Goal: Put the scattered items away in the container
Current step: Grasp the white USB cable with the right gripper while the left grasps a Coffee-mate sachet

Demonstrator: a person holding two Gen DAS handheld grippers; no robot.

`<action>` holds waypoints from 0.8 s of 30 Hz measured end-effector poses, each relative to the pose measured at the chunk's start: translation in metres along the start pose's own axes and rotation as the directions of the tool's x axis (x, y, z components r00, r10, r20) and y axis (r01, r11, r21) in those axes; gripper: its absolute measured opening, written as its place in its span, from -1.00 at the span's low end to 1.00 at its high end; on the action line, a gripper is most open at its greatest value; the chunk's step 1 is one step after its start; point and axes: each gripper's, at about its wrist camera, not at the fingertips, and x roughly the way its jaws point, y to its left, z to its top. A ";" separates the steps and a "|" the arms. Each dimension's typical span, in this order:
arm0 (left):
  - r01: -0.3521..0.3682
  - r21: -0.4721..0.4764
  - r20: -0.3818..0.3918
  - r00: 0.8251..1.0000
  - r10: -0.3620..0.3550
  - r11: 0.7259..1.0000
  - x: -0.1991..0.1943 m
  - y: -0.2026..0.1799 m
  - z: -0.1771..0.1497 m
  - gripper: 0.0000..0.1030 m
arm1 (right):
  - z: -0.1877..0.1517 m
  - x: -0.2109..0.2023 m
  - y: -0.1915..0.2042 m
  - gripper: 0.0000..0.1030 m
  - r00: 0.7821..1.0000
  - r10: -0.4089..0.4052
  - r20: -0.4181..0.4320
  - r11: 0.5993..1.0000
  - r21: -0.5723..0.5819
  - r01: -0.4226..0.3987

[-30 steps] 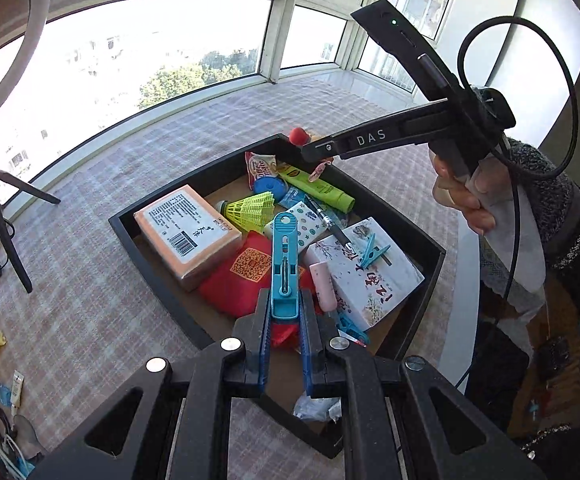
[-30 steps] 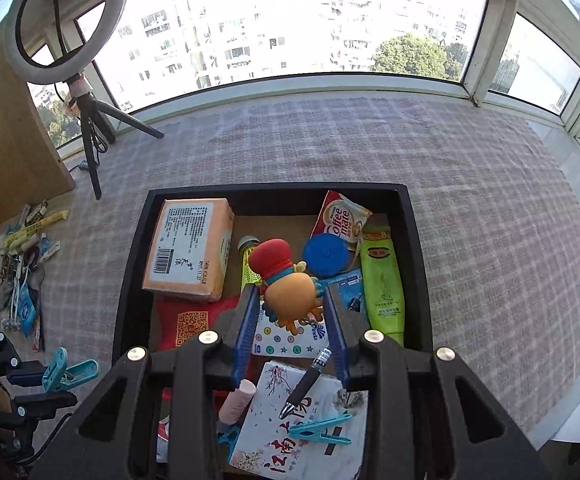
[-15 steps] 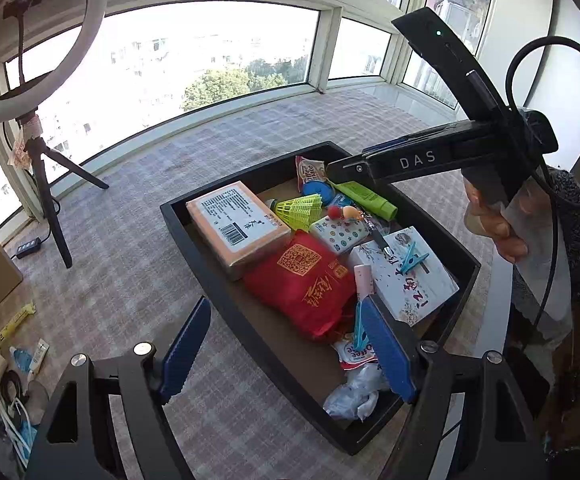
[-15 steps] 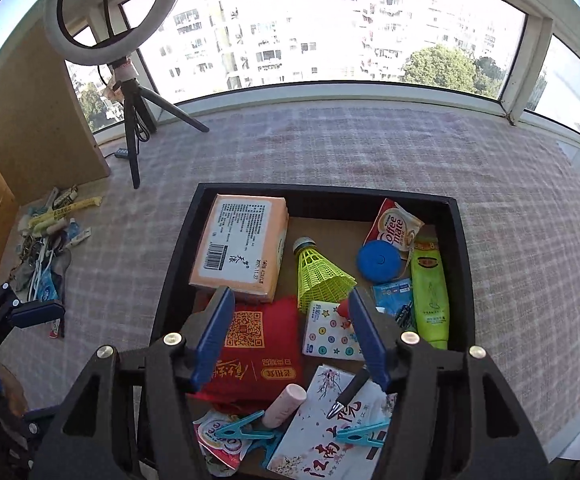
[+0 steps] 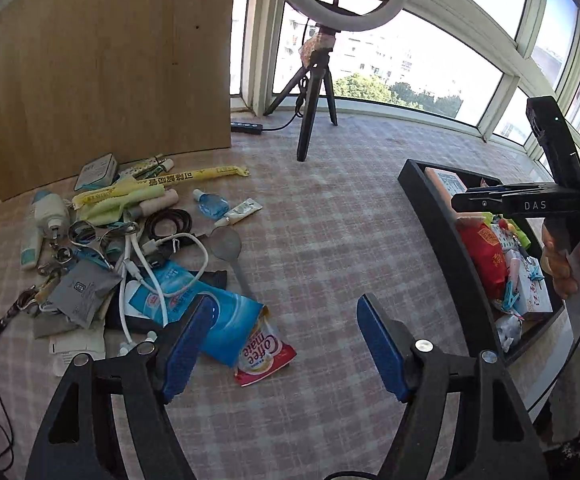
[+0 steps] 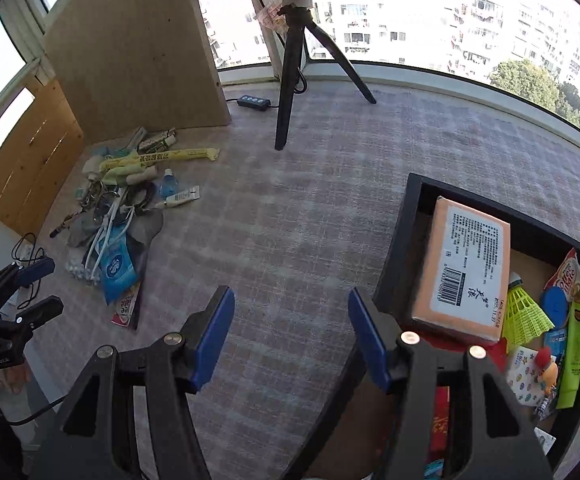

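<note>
I have the left gripper (image 5: 286, 344) over the checked cloth (image 5: 329, 240), its blue-padded jaws wide but closing a little, with nothing between them. Just ahead of its left finger lies a red Coffee-mate sachet (image 5: 264, 354), partly tucked under a blue wet-wipes pack (image 5: 206, 312). Beyond that, the heap of scattered items (image 5: 122, 240) sits toward the cloth's far-left corner, by the wooden panel (image 5: 110, 64): white cables, a grey spoon, a small blue bottle, a white tube and a long yellow packet.

My right gripper (image 6: 291, 336) has its jaws spread and empty, above bare cloth beside the left wall of the black tray (image 6: 393, 264). The tray stands near the cloth's right edge, well apart from the heap, and holds an orange box (image 6: 463, 276), a yellow shuttlecock (image 6: 525, 314), a green tube (image 6: 573, 356) and a blue lid. A ring-light tripod (image 6: 290, 60) stands by the far edge.
</note>
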 end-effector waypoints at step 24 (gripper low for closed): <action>0.008 -0.230 -0.093 0.995 -0.030 0.973 0.017 0.071 -0.060 0.13 | 0.056 0.146 0.163 -0.02 0.953 0.211 -0.216 0.972 -0.053 -0.227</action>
